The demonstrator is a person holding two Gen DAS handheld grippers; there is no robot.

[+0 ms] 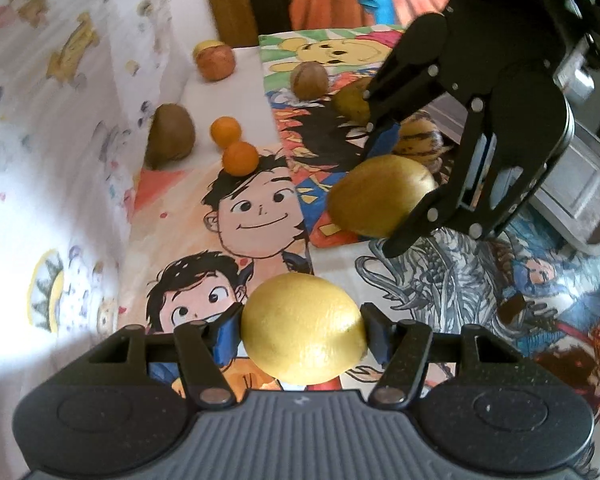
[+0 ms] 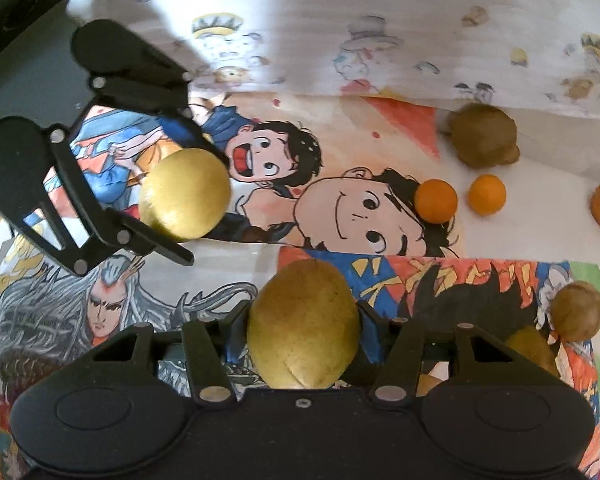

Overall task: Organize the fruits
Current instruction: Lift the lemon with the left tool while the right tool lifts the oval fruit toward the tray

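Note:
My left gripper is shut on a yellow lemon held above the cartoon-print cloth. My right gripper is shut on a yellow-green fruit. In the left wrist view the right gripper holds that fruit ahead and to the right. In the right wrist view the left gripper holds the lemon at the left. Two small oranges and a brown kiwi lie on the cloth.
Brown round fruits lie farther back. Bananas and another green fruit sit behind the right gripper. A grey tray stands at the right. A cloth-covered wall rises at the left.

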